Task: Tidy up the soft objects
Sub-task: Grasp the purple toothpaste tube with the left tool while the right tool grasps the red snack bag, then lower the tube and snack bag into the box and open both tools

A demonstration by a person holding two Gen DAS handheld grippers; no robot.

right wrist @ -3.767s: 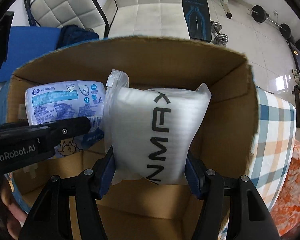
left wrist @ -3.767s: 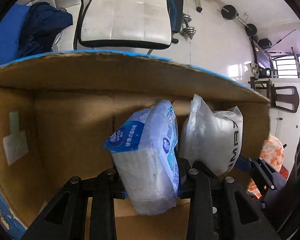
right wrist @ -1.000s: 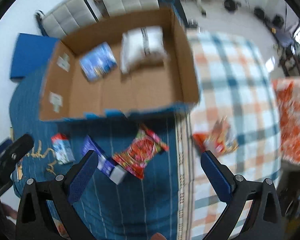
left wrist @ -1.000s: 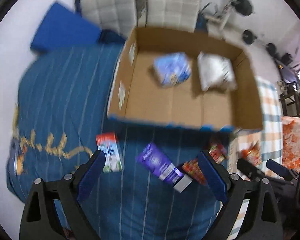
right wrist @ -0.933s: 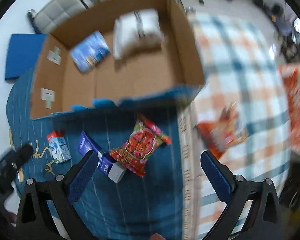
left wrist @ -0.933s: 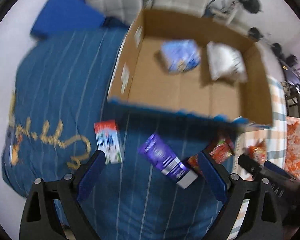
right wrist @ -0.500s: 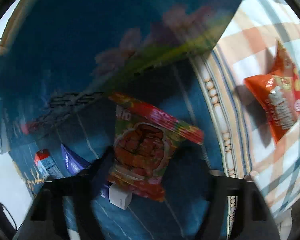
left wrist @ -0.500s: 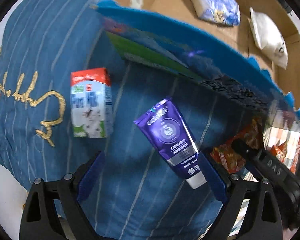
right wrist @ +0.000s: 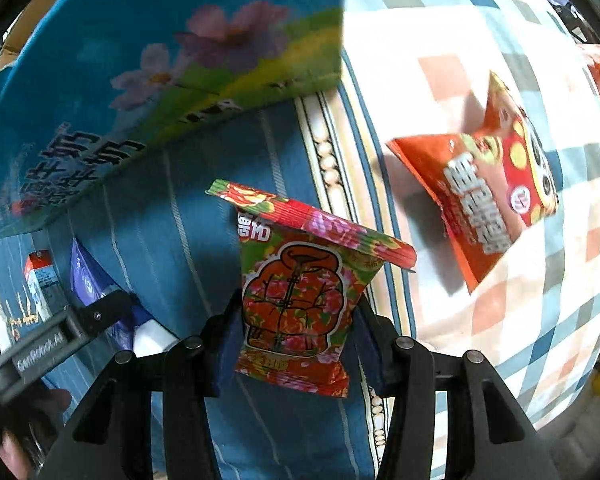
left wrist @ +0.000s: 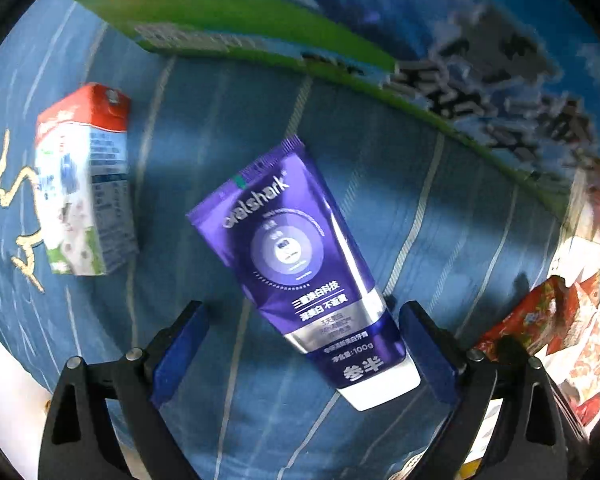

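While the left tool (left wrist: 304, 344) stands wide, its blue pads either side of the cap end of a purple toothpaste tube (left wrist: 300, 256) at lower centre of the left wrist view, the right pad looks to be just at the tube's edge and open blue bedspread (left wrist: 236, 400) shows between the tube and the left pad. A milk carton (left wrist: 82, 184) lies apart at the left of the frame, and the printed outer wall of the cardboard box (left wrist: 340, 40) crosses the top, with a strip of bedspread between it and the tube's crimped end. In the right wrist view the right tool (right wrist: 296, 340) is narrowed onto a red flowered snack bag (right wrist: 300, 292) at lower centre, pads against both its sides. An orange chip bag (right wrist: 488, 184) lies well apart at upper right on the checked blanket (right wrist: 560, 320).
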